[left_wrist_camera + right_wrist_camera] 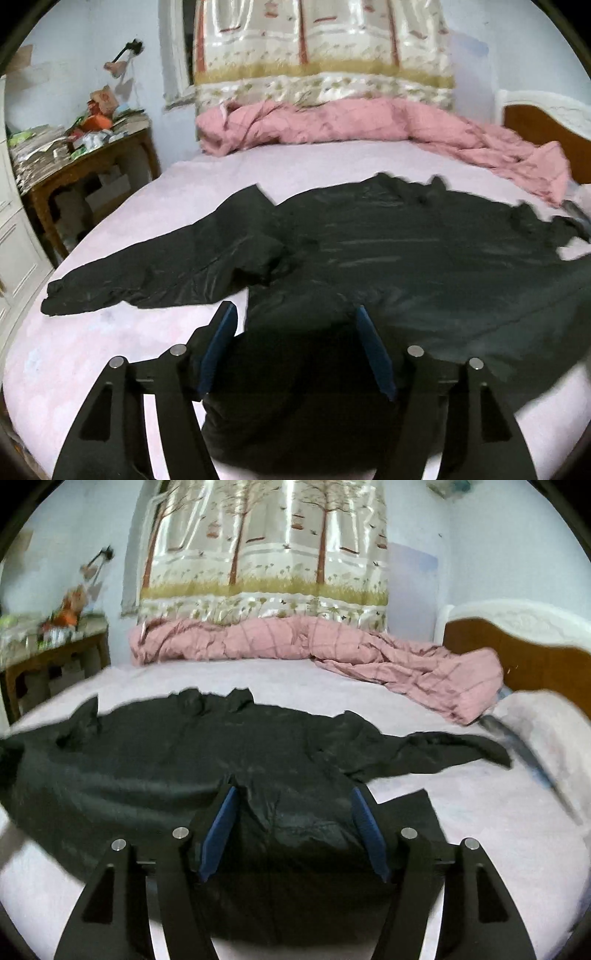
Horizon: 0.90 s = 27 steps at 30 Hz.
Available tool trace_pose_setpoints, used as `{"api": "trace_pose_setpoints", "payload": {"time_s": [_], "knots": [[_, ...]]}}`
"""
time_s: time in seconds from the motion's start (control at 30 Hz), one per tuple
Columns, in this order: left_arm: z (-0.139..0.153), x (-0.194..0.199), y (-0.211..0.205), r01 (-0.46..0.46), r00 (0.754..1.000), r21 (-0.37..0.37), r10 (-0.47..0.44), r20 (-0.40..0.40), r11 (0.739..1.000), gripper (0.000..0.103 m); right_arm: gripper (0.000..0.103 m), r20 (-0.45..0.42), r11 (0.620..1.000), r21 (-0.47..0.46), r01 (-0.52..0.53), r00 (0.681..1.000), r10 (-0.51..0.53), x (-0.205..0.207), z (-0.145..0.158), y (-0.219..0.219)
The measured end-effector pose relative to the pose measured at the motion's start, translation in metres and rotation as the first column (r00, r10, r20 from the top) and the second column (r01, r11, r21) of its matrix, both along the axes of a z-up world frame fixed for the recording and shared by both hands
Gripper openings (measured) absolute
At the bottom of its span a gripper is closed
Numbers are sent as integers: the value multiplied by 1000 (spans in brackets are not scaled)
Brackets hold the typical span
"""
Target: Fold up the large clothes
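Black jacket (406, 240) flat on bed (110, 339): limp, light, slick-looking; grip at cuffs or hem. Left gripper (297, 347) and right gripper (291, 827) jaws apart, clamping nothing

I am working in a home bedroom: a bed (332, 686) with a rumpled pink quilt (369, 653), a tree-printed curtain (266, 546) behind it, and what looks like a cluttered wooden side table (92, 162).

Bare sheet lies open around the black garment (406, 243); beyond it, a bunched pink quilt (332, 122) blocks the far side.
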State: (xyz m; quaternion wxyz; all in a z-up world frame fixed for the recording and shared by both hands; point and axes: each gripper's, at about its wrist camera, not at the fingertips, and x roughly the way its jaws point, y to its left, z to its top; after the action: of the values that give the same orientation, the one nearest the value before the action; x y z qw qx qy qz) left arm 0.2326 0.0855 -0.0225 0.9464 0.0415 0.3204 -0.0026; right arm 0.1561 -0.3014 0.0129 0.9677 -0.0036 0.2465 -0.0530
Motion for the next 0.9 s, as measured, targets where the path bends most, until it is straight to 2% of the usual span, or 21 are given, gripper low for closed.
{"api": "trace_pose_setpoints", "payload": {"time_s": [0.07, 0.13, 0.23, 0.27, 0.3, 0.37, 0.4, 0.43, 0.53, 0.57, 0.63, 0.7, 0.73, 0.77, 0.8, 0.83, 0.87, 0.9], "knots": [[-13, 20, 1, 16, 1000, -23, -16, -21, 1000, 67, 66, -38, 1000, 27, 10, 999, -9, 27, -12, -8], [-21, 34, 2, 19, 999, -29, -20, -28, 999, 68, 66, -60, 999, 17, 40, 997, -39, 45, -21, -16], [-21, 35, 6, 35, 999, -67, -36, -22, 997, 67, 66, -48, 998, 16, 67, 997, -66, 45, -23, -26], [-18, 29, 9, 47, 999, -92, -47, -2, 995, 71, 66, -37, 997, 29, 69, 997, -68, 39, -22, -30], [-13, 18, 12, 59, 998, -118, -56, 30, 991, 83, 66, -15, 997, 52, 64, 998, -63, 29, -18, -35], [-6, -6, 16, 79, 994, -147, -67, 83, 986, 103, 74, 28, 995, 79, 53, 998, -55, 5, -12, -45], [-3, -18, 18, 90, 992, -153, -75, 104, 984, 103, 84, 44, 995, 79, 59, 997, -62, -5, -9, -48], [0, -25, 20, 97, 991, -150, -82, 108, 984, 103, 87, 62, 995, 74, 67, 995, -72, -16, -7, -51], [0, -34, 23, 84, 996, -125, -78, 54, 989, 103, 87, 62, 994, 70, 81, 994, -86, -36, -5, -62], [-3, -32, 25, 85, 996, -140, -82, 25, 987, 103, 87, 46, 994, 82, 76, 996, -80, -37, -7, -66], [-15, -22, 31, 106, 991, -218, -122, -61, 970, 103, 87, 6, 992, 111, 61, 998, -62, -33, -14, -72], [-25, -12, 34, 100, 986, -266, -132, -105, 959, 101, 87, -73, 987, 153, 40, 997, -29, -21, -29, -78], [-27, -10, 36, 102, 987, -289, -133, -92, 952, 95, 87, -101, 983, 182, 24, 995, -6, -14, -37, -80], [-25, -9, 37, 106, 988, -301, -134, -75, 948, 68, 87, -129, 973, 233, 6, 991, 24, -6, -45, -83], [-23, -6, 35, 102, 990, -286, -126, -69, 953, 36, 87, -135, 959, 282, -16, 989, 56, 0, -51, -86], [-19, -2, 31, 102, 990, -251, -122, -65, 963, 24, 87, -129, 935, 350, -49, 987, 100, 6, -55, -90], [-15, 1, 28, 112, 991, -221, -126, -49, 969, 10, 87, -128, 926, 375, -46, 987, 101, 10, -58, -91], [-10, 4, 24, 124, 991, -194, -130, -21, 973, 6, 70, -125, 932, 363, -16, 990, 66, 15, -56, -91]]}}
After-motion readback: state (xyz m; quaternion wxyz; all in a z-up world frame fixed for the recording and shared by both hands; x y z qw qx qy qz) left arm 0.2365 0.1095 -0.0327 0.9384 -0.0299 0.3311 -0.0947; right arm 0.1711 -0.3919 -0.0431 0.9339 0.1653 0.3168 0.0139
